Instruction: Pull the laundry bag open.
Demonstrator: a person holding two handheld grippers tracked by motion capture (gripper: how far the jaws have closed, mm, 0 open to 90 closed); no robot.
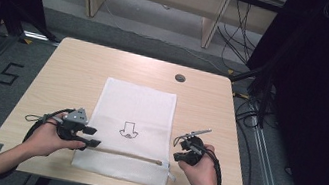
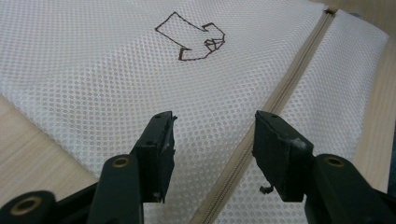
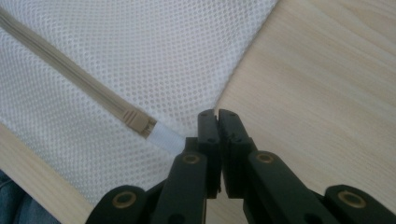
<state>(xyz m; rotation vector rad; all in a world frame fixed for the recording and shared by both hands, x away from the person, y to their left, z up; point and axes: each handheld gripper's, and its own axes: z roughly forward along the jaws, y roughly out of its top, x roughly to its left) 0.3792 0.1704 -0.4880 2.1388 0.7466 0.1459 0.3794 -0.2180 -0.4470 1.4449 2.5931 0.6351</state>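
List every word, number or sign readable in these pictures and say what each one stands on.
"5": marked in black on the grey floor, left of the table.
Arrow outline, no letters: drawn in dark pen on the white mesh bag, pointing toward the zipper; a small scribble at its tip is too small to read.
Nothing else is readable.

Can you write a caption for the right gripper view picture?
Shut right tool beside the zipper end of a white mesh laundry bag.
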